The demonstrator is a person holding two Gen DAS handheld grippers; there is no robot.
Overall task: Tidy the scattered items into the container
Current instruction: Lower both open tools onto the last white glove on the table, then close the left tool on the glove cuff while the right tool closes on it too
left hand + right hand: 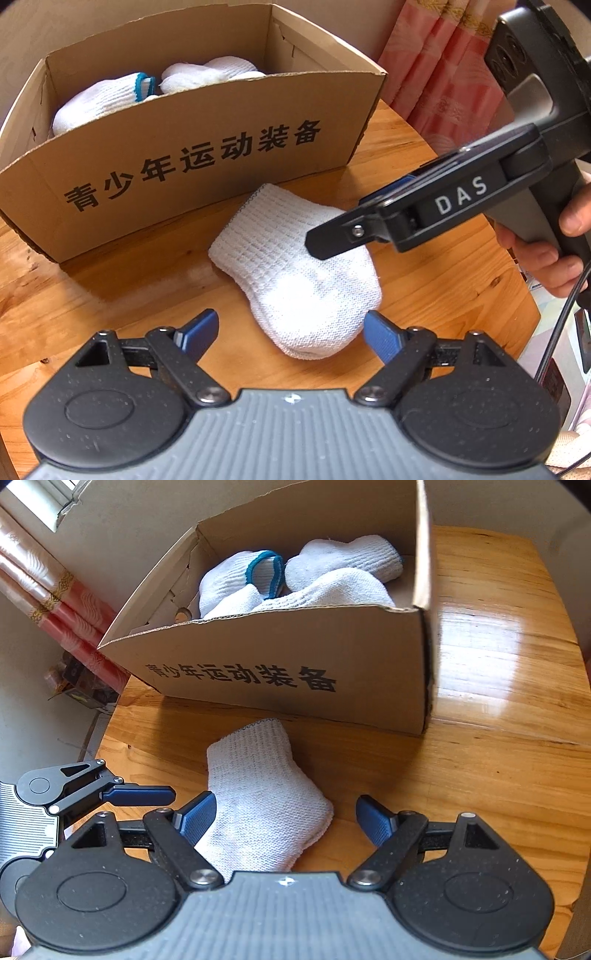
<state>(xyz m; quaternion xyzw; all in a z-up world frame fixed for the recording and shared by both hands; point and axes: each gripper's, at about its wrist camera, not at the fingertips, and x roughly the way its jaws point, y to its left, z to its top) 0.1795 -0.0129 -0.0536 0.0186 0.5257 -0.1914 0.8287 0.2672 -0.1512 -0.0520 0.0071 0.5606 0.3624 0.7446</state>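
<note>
A white knitted glove [291, 273] lies flat on the wooden table [92, 295] just in front of the cardboard box [184, 166]. My left gripper [291, 328] is open and straddles the glove's near end; the right pad brushes its edge and the left pad stands apart. My right gripper [334, 236] reaches in from the right over the glove, with a hand on its handle. In the right wrist view my right gripper [286, 819] is open around the glove [262, 794]: the left pad is at the fabric, the right pad is clear of it. The box [277, 657] holds several white gloves [332, 576].
One glove in the box has a blue cuff [264, 572]. A finger of my left gripper [140, 795] lies close beside the right one. Pink curtains [443, 74] hang behind the table. Bare tabletop [498, 646] stretches right of the box; the table's edge is near on the left.
</note>
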